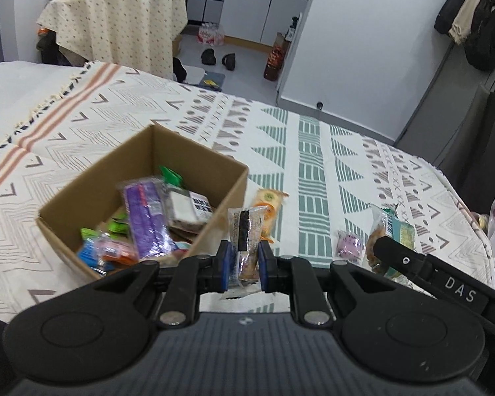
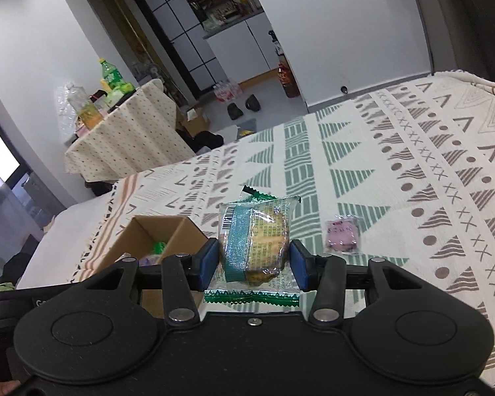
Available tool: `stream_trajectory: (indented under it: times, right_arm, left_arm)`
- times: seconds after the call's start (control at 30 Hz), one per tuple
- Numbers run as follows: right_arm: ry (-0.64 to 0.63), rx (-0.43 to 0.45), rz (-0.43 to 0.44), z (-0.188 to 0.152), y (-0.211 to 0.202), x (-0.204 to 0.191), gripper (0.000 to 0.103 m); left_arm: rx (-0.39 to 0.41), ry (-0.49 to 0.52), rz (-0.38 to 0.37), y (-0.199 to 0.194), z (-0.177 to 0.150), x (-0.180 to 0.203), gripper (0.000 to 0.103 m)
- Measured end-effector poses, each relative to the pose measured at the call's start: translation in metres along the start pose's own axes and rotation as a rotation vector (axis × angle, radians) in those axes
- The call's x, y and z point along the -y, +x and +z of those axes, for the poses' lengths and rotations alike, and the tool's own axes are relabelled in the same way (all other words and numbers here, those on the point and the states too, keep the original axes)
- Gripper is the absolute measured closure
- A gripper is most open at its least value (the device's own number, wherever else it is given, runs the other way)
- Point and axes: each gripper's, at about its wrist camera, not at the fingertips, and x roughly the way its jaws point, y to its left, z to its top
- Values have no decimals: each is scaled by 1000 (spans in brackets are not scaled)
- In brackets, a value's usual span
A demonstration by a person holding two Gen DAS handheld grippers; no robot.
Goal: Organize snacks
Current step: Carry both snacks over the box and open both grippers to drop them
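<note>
Looking along the left gripper (image 1: 244,260), we see its blue fingers (image 1: 224,260) closed narrow on a slim clear-wrapped snack (image 1: 246,244) with a black band, held just beside the near right wall of the cardboard box (image 1: 214,178). The box sits on a patterned cloth (image 1: 313,151); whether a worktop or a bed lies beneath we cannot tell. Inside the box lie a purple packet (image 1: 147,217), a white-labelled packet (image 1: 191,206) and small green, blue and orange wrappers, all blurred, so no print can be read. An orange-wrapped snack (image 1: 267,204) lies on the cloth behind the held one, partly hidden by it. The right gripper (image 2: 252,257) holds a clear packet with a teal band and a golden pastry (image 2: 254,241) between its fingers (image 2: 206,259), which stand fairly wide around it; the left view shows only an edge of this packet behind a black arm marked DAS. A small pink sweet (image 2: 343,234) rests on the cloth just to its right, blurred in both views. The right view cuts off most of the box and shows only one corner; the orange-wrapped snack appears only in the left view.
</note>
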Motion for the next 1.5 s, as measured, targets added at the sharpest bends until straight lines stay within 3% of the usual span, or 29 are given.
stream_trajectory:
  times: [0.8,1.5]
  right_arm:
    - [-86,81,89,1,-9,-62,58]
    - [-126,-4,87,-14,44,-101,58]
  left_arm:
    - [25,-84,10,-13,13,-63,87]
    - [-40,-146,-45,30,34,-118,86]
